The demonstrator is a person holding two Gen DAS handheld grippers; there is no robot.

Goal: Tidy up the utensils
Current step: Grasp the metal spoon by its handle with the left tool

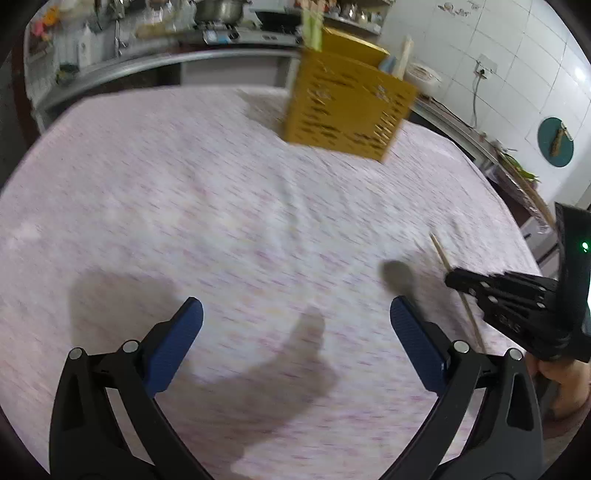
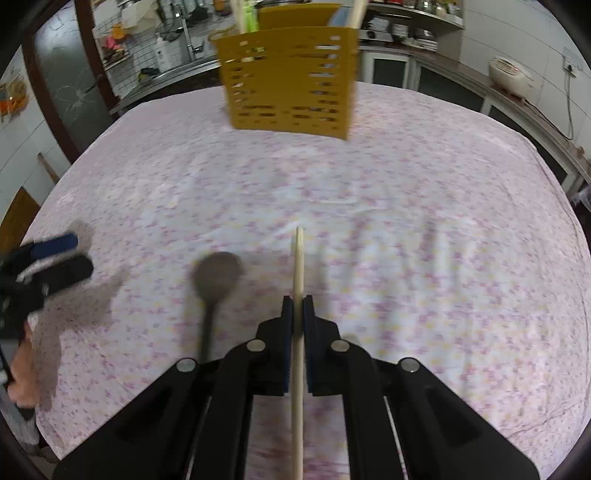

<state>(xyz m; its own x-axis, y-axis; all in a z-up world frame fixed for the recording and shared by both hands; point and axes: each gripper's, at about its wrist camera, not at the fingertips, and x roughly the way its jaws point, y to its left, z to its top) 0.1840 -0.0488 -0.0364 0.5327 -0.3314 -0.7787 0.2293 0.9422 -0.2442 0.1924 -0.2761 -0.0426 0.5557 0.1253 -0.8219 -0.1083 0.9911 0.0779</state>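
A yellow slotted utensil holder [image 2: 290, 79] stands at the far side of the table, with utensil handles sticking out of its top; it also shows in the left wrist view [image 1: 345, 110]. My right gripper [image 2: 297, 301] is shut on a wooden chopstick [image 2: 298, 266] that points toward the holder. A dark spoon [image 2: 216, 280] lies on the cloth just left of it. My left gripper [image 1: 295, 317] is open and empty over bare cloth. In the left wrist view the spoon [image 1: 399, 275] lies by my right finger, and the right gripper [image 1: 454, 278] holds the chopstick [image 1: 439, 249].
The table is covered with a pink-flowered white cloth [image 2: 406, 206]. Kitchen counters with a stove and pots [image 1: 221, 14] run behind it. A rice cooker [image 2: 511, 75] stands on the right counter. The left gripper [image 2: 70, 254] shows at the left edge of the right wrist view.
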